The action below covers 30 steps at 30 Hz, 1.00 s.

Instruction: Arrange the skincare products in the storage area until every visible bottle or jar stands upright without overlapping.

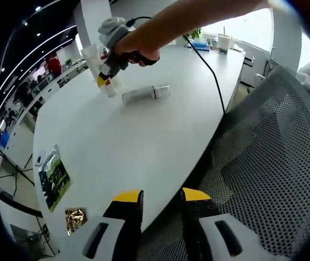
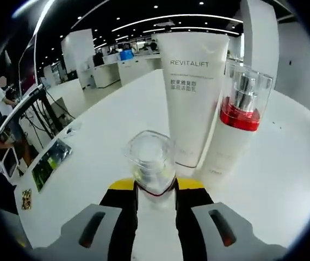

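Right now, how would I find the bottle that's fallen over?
Look at the big white table. Past its middle, beside the hand holding the right gripper, one clear bottle lies flat on its side. The products near it stand upright.

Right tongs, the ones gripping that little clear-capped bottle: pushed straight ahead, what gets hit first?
Probably the tall white Revitalift tube, standing upright just beyond the clear-capped bottle; the white red-collared pump bottle stands beside it. Depth is uncertain.

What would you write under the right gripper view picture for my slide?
Right gripper shut on a clear-capped bottle, beside a white tube and a red-collared bottle.
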Each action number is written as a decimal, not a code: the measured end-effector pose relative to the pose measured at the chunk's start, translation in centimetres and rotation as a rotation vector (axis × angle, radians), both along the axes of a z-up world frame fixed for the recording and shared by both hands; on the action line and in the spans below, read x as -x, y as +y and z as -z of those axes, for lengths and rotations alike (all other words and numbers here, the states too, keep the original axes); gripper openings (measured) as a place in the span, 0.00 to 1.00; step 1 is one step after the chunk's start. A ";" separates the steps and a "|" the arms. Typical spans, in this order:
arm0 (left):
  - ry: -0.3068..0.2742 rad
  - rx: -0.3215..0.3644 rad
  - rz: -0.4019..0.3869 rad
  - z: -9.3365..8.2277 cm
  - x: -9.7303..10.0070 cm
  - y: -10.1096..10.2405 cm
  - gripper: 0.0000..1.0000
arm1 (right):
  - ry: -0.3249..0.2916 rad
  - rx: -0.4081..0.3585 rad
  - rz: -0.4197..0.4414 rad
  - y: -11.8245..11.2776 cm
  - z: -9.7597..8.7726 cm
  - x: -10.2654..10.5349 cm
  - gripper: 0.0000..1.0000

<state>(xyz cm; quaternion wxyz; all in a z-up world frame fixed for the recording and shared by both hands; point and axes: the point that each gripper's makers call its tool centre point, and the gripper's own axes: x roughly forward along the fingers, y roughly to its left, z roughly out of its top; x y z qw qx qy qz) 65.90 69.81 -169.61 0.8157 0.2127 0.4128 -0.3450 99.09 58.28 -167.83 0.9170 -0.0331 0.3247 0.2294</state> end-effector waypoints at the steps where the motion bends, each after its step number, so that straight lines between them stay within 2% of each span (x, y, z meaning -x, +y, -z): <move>1: 0.001 0.000 0.000 0.0 0.0 0.0 0.28 | -0.002 0.002 -0.001 0.0 0.0 0.0 0.23; 6: 0.003 -0.003 0.001 0.1 0.0 0.0 0.28 | -0.026 0.032 -0.015 -0.6 -0.1 -0.2 0.23; 16: 0.014 -0.014 -0.004 0.4 0.0 0.3 0.28 | -0.024 0.052 -0.035 -1.4 0.0 -1.6 0.23; 19: 0.011 -0.033 0.003 0.5 0.0 0.6 0.23 | -0.019 0.057 -0.035 -1.6 0.0 -1.4 0.27; 24: -0.005 -0.040 0.019 0.3 -0.1 0.5 0.21 | -0.023 0.058 -0.055 -1.8 -0.2 -1.4 0.29; 26: -0.049 -0.060 0.025 0.0 -0.8 0.7 0.21 | -0.024 0.066 -0.057 -2.0 -0.2 -1.1 0.29; 30: -0.023 -0.065 0.029 0.3 -0.4 0.7 0.21 | -0.011 0.073 -0.063 -2.1 0.4 -1.0 0.27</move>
